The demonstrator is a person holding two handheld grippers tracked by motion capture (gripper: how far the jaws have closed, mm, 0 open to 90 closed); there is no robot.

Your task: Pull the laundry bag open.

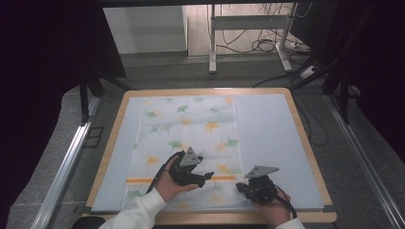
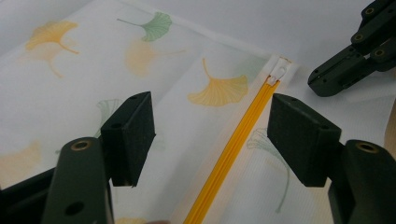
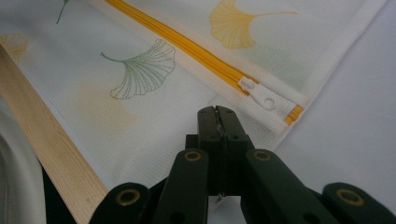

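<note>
Nearest the camera in the right gripper view, the right gripper (image 3: 218, 112) is seen with jaws pressed together, tips set on the mesh bag (image 3: 154, 107) close to its corner; whether fabric is pinched between them cannot be told. Just beyond the tips, the white zipper pull (image 3: 258, 94) is parked at the end of the orange zipper (image 3: 187, 46). A strip of the table's wooden edge (image 3: 51, 149) is seen along the bag's near hem.

In the left gripper view, the left gripper (image 2: 212, 135) is held spread above the bag (image 2: 93, 79), nothing between the pads. The zipper (image 2: 233, 149) is framed between the jaws, nearer one of them, and is run up to the pull (image 2: 280, 71) at the bag's edge. The other gripper's closed tip is seen farther off, near the pull.

From the high view, the bag (image 1: 186, 129), white with green and orange ginkgo leaves, is laid flat on the pale mat (image 1: 272, 129) covering the table (image 1: 305, 143), left of centre. The zipper (image 1: 143, 180) is run across the bag near its front end. The left gripper (image 1: 206, 177) is positioned over the zipper mid-bag, the right gripper (image 1: 241, 186) at the bag's front right corner. Both are held by hands (image 1: 167, 186) entering from the bottom edge.
</note>
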